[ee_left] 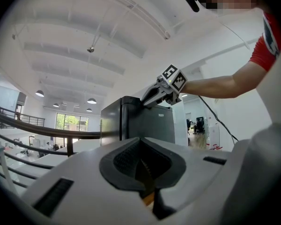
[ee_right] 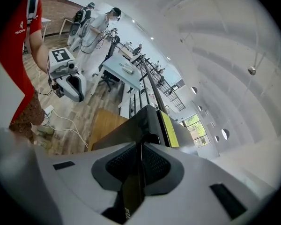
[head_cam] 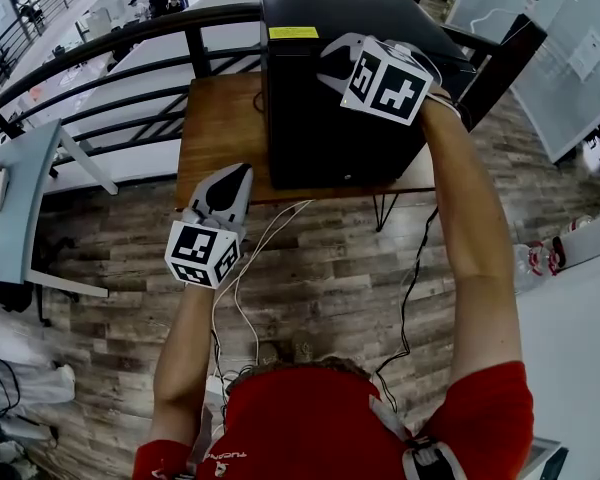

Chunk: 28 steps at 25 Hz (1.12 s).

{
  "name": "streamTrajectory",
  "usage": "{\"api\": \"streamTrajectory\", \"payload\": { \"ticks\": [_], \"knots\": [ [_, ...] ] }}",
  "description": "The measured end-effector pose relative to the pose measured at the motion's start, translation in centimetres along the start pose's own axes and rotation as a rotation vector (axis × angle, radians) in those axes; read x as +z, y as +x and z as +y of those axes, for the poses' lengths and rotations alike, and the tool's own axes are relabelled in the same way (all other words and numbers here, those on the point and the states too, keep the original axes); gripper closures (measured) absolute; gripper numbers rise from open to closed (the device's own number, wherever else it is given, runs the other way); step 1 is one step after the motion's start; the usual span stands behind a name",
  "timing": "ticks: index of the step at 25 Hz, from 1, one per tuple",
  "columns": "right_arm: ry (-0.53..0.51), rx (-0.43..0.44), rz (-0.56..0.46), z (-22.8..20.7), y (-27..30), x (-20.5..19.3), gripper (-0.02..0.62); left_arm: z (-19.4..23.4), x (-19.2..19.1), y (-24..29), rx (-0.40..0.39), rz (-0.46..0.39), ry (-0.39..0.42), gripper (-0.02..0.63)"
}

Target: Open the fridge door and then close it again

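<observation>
Black mini fridge (head_cam: 320, 8) stands on the wooden desk (head_cam: 220, 128). Right tongs (head_cam: 328, 63) pinch the top edge of the fridge door (ee_left: 152, 123). Left tongs (head_cam: 235, 175) are together, empty and well clear. Judgement: door rigid, seal-held and glossy, so grip the corner away from the hinge.

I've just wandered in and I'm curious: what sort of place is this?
Probably an open-plan lab or office, likely on an upper level: a dark railing runs along an open edge, work desks line it, and a small black fridge stands on a wooden table.
</observation>
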State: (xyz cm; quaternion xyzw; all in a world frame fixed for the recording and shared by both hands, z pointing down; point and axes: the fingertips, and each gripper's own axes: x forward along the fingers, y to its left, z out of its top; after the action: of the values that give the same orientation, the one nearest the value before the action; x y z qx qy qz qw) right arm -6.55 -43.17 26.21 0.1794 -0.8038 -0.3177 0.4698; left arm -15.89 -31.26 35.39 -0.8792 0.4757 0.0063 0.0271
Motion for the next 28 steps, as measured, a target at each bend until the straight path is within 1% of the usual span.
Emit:
{"api": "streamTrajectory", "payload": {
  "ticks": [4,8,12,19,22,26,28],
  "knots": [
    [-0.016,0.002,-0.033,-0.2,-0.4,-0.1,0.531,0.0,-0.1,0.1,0.005,0.006,-0.001,0.597],
    [-0.022,0.025,-0.042,0.0,-0.5,-0.1,0.531,0.4,-0.5,0.1,0.015,0.012,-0.006,0.597],
    [-0.021,0.050,-0.093,1.0,-1.8,0.2,0.529,0.3,-1.0,0.7,0.003,0.015,-0.018,0.597],
    [-0.066,0.010,-0.135,2.5,-3.2,0.8,0.520,-1.8,-1.6,1.7,-0.047,0.026,-0.025,0.597],
    [-0.093,-0.004,-0.132,3.3,-4.1,0.7,0.518,-2.5,-1.9,1.6,-0.060,0.028,-0.030,0.597],
    [-0.140,-0.014,-0.154,5.1,-5.9,0.8,0.515,-3.4,-1.8,1.2,-0.077,0.024,-0.029,0.597],
    [-0.159,-0.036,-0.155,6.0,-7.1,0.5,0.515,-3.9,-1.4,0.9,-0.090,0.018,-0.024,0.597]
  ]
}}
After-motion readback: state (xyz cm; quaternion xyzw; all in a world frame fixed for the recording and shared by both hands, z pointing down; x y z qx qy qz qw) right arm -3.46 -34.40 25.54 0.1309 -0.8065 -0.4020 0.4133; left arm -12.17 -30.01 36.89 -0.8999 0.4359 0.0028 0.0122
